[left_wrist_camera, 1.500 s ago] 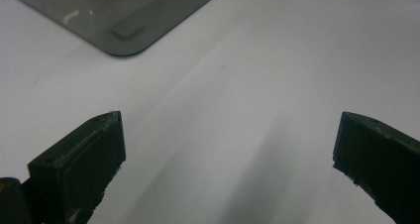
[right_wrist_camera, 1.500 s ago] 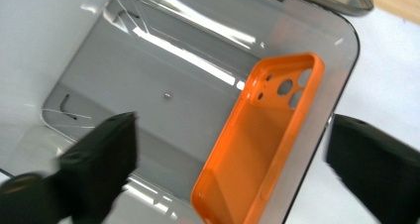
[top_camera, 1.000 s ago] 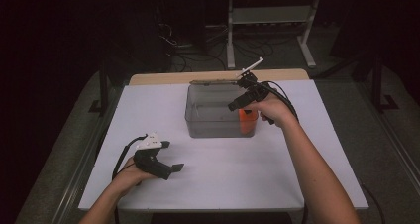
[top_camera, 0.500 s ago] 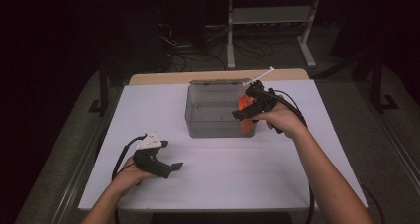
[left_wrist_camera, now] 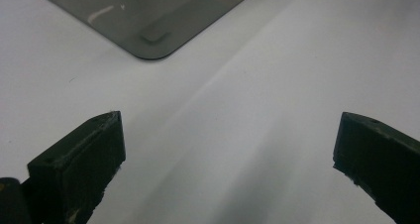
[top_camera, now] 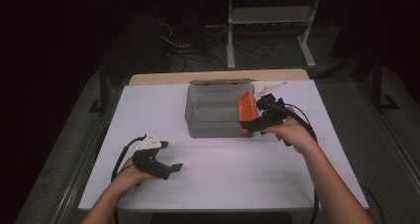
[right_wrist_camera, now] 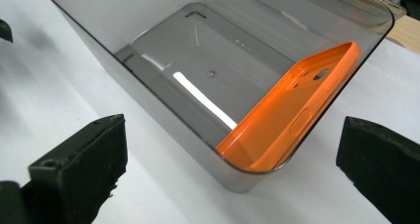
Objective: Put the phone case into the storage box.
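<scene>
- Your right gripper (right_wrist_camera: 233, 169) is spread wide, grasping nothing, just beside the bin (right_wrist_camera: 148, 100).
- The orange phone case (right_wrist_camera: 292, 115) leans inside the bin's wall at 3 o'clock.
- Your left gripper (top_camera: 168, 168) rests released on the table (top_camera: 237, 184) at 7 o'clock.

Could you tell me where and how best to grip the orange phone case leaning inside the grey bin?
Grip the orange phone case by its raised upper end, coming from above: it leans against the grey bin's wall, so that thin rim likely stands free for the open right gripper.
</scene>
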